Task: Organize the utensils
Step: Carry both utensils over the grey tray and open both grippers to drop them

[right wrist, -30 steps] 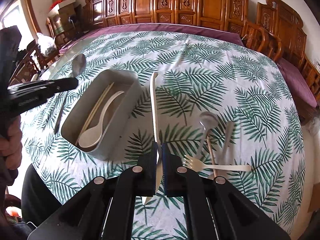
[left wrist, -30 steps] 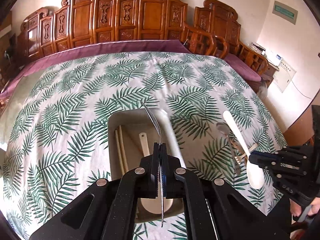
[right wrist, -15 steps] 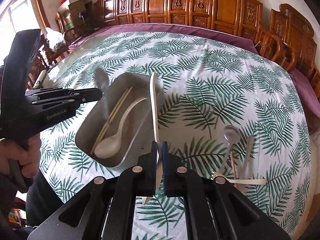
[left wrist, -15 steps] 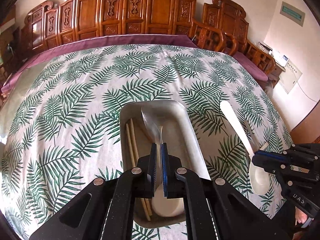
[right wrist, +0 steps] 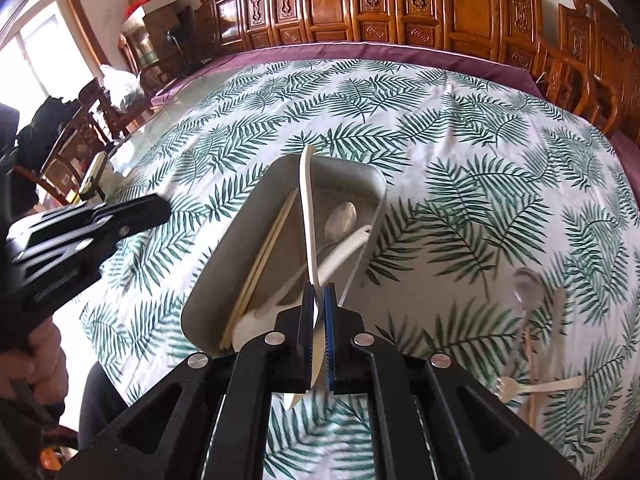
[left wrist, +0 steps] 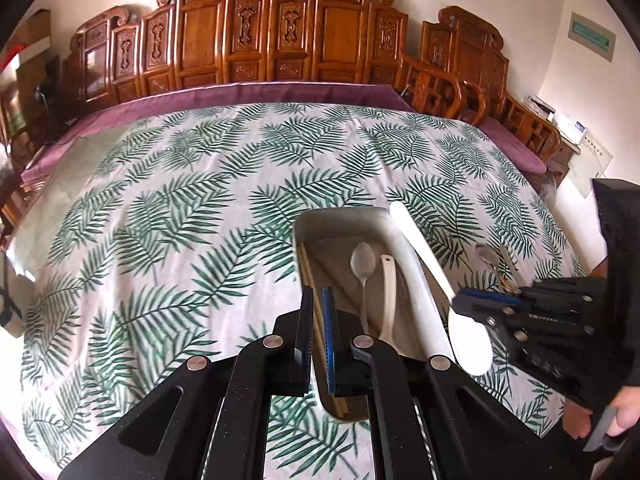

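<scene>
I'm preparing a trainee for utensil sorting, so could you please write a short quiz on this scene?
1. What does the right gripper hold? A) a knife B) the white spoon C) a whisk
2. True or false: the metal spoon lies inside the grey tray.
3. Name one utensil lying on the tablecloth outside the tray.
Key: 1 B. 2 True. 3 The fork.
</scene>
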Demonstrator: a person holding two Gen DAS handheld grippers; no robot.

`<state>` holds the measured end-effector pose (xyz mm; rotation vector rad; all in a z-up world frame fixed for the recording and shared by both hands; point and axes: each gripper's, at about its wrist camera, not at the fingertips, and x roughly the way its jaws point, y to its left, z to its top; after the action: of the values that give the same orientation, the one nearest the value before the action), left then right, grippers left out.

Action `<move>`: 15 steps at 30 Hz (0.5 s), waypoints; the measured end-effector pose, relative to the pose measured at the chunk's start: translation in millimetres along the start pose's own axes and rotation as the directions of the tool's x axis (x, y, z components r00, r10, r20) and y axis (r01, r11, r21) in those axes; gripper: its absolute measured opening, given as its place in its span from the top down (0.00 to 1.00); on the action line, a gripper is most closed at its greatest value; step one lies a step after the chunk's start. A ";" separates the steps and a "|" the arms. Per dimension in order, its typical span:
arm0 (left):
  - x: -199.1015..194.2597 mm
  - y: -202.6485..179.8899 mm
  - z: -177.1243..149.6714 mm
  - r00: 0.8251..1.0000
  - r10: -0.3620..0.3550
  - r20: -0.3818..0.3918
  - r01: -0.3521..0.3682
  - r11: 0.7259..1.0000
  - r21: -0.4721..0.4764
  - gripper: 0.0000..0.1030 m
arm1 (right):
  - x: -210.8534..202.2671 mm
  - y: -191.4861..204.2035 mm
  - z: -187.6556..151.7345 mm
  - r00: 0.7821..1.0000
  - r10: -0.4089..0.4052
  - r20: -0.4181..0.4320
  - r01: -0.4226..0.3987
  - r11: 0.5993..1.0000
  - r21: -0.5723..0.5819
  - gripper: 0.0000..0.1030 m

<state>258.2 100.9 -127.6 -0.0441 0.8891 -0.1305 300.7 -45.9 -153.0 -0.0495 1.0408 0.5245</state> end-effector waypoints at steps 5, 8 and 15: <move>-11.0 8.4 -2.4 1.000 0.013 0.008 -0.013 1.000 0.001 0.97 | 14.4 3.0 7.0 1.000 0.020 -0.010 -0.019 0.999 0.031 0.94; -15.6 11.7 -2.9 1.000 0.020 0.012 -0.020 1.000 -0.001 0.97 | 23.3 3.6 10.5 0.999 0.028 -0.018 -0.027 0.999 0.046 0.94; -24.9 15.7 -2.7 0.999 0.028 0.021 -0.028 1.000 0.000 0.97 | 32.0 5.5 16.7 0.999 0.038 -0.024 -0.037 0.998 0.053 0.94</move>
<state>242.1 119.7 -111.5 -0.0323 0.8688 -0.1041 324.3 -23.9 -169.9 0.0107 1.0810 0.5315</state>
